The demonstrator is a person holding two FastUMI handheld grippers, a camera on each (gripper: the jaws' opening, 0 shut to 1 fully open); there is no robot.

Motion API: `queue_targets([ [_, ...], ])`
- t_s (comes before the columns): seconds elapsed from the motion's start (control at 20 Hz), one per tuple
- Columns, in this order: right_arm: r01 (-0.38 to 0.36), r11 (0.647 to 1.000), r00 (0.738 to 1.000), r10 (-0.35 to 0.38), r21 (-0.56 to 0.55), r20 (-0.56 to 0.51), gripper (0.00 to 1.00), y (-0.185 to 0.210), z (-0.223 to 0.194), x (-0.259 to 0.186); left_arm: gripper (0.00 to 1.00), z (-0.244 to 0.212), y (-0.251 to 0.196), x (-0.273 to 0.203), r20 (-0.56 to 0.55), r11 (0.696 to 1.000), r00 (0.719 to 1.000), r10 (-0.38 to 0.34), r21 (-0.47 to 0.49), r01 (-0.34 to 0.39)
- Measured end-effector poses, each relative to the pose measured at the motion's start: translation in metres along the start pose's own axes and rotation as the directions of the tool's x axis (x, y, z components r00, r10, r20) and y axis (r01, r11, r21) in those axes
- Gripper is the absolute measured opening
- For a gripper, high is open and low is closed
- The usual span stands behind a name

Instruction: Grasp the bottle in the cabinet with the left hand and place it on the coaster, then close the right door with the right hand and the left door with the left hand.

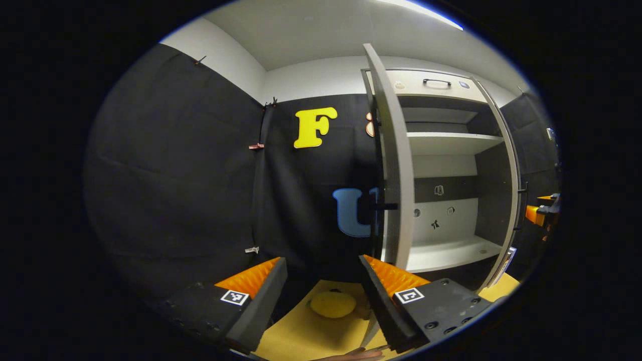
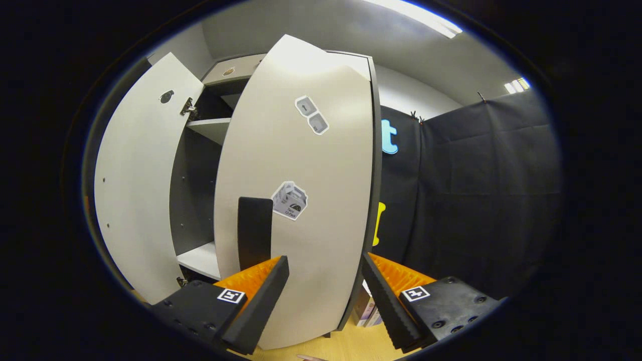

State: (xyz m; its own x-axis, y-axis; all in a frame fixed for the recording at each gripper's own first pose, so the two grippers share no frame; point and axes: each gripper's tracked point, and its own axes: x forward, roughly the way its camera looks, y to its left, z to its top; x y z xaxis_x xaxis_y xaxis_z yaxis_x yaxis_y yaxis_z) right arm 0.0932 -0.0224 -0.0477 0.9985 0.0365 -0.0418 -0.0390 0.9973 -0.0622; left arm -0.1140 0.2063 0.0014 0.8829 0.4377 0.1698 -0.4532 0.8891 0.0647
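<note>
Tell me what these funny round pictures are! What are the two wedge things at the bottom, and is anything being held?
Each picture comes from a camera riding on a hand-held gripper that a person carries. The wedges are its two fingers. In the left gripper view, the left hand-held gripper is open and holds nothing. It faces a cabinet with bare shelves and its left door open. A round yellow thing lies on the table below. In the right gripper view, the right hand-held gripper, also open, is up close to the right door, which has stickers on it.

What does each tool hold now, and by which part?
Nothing. The left tool is open with an empty gap; the right tool is open before the cabinet's right door, not gripping it.
</note>
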Motion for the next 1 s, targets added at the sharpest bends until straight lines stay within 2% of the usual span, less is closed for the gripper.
queue_targets([
  [0.1,0.017,1.000,1.000,-0.017,0.007,-0.006,0.97,-0.006,0.001,-0.013,0.90,0.003,0.005,0.015,0.010,1.000,1.000,-0.014,-0.004,0.014],
  [0.3,0.098,0.995,0.995,-0.098,-0.003,-0.024,0.97,-0.031,-0.002,-0.036,0.90,0.003,0.004,0.044,0.028,0.999,0.998,-0.051,0.012,0.051],
  [0.55,0.147,0.989,0.987,-0.146,0.011,-0.070,0.97,-0.042,-0.013,-0.050,0.90,-0.010,-0.005,0.074,0.003,0.995,0.995,-0.099,-0.012,0.099],
  [0.75,0.157,0.988,0.984,-0.156,-0.002,-0.090,0.98,-0.039,-0.021,-0.049,0.90,-0.013,-0.016,0.081,-0.001,0.990,0.990,-0.138,-0.015,0.138],
  [0.85,0.144,0.990,0.985,-0.144,-0.008,-0.098,0.97,-0.034,-0.025,-0.046,0.88,-0.010,-0.019,0.079,0.002,0.990,0.990,-0.142,0.020,0.142],
  [1.0,0.117,0.993,0.987,-0.117,-0.006,-0.106,0.98,-0.029,-0.026,-0.039,0.87,-0.009,-0.026,0.078,0.004,0.988,0.988,-0.154,0.019,0.154],
])
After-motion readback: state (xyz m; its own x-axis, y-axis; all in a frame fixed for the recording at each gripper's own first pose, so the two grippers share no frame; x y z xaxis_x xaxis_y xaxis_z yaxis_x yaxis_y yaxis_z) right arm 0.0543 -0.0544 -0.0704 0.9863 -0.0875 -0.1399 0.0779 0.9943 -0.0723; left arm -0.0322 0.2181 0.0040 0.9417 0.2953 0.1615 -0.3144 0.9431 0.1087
